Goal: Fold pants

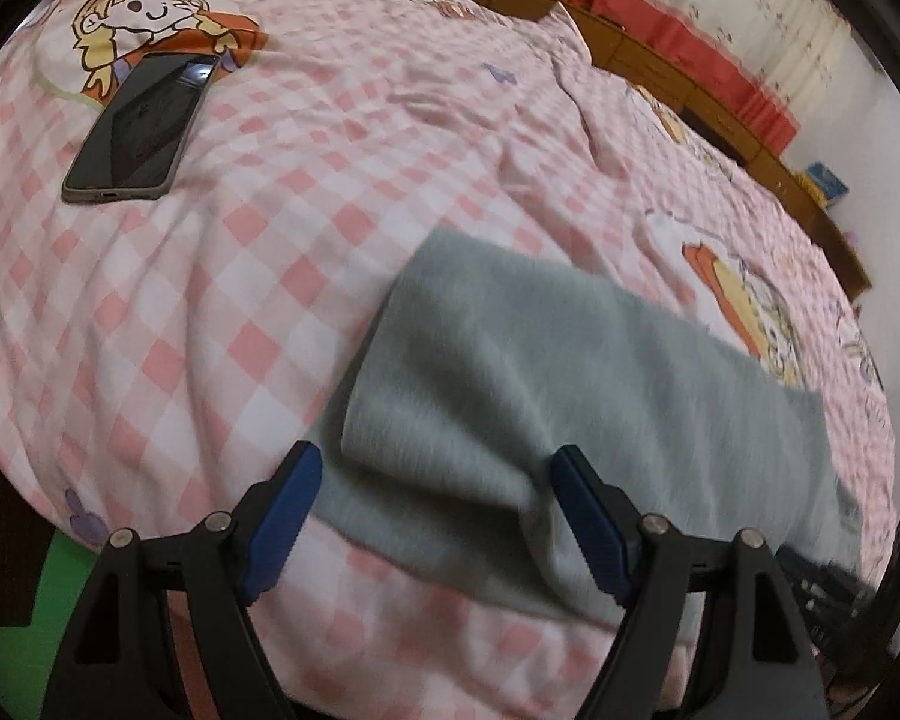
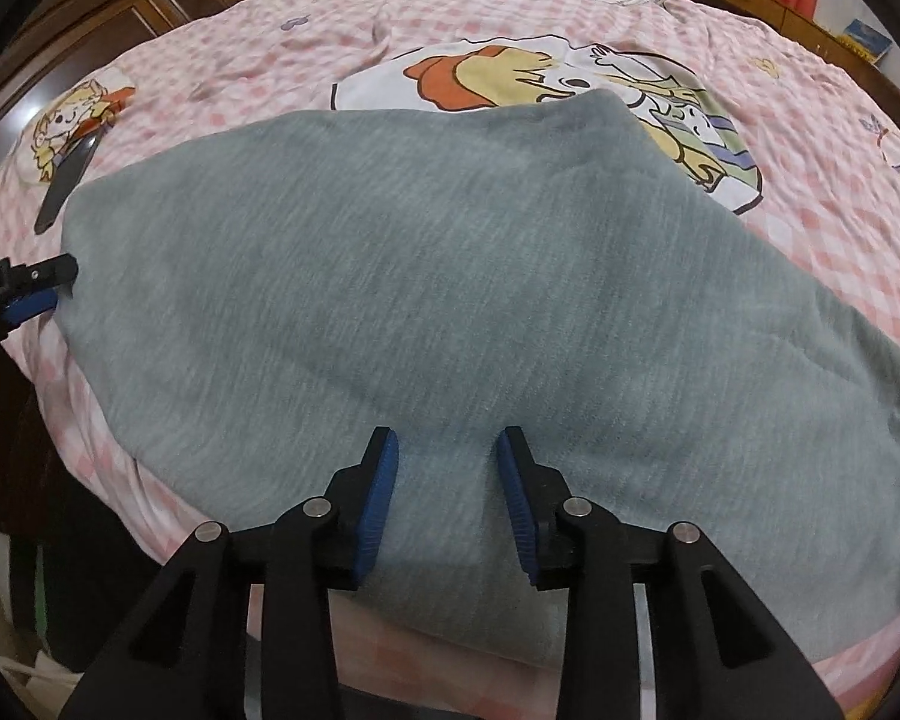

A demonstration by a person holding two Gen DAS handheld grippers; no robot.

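Grey pants [image 2: 450, 276] lie folded flat on the near part of the bed [image 1: 210, 312], over a pink checked cover with cartoon prints. Left tool [image 1: 432, 516] released, jaws wide, hanging over the pants' left end, pads not pressing cloth. Right tool [image 2: 447, 492] released too, jaws parted above the near edge of the pants, nothing pinched. Phone [image 1: 141, 132] lies far left on the bed, apart from the pants.

Grey fleece pants [image 2: 450, 300] lie folded flat across the pink checked bedspread [image 2: 810, 252].
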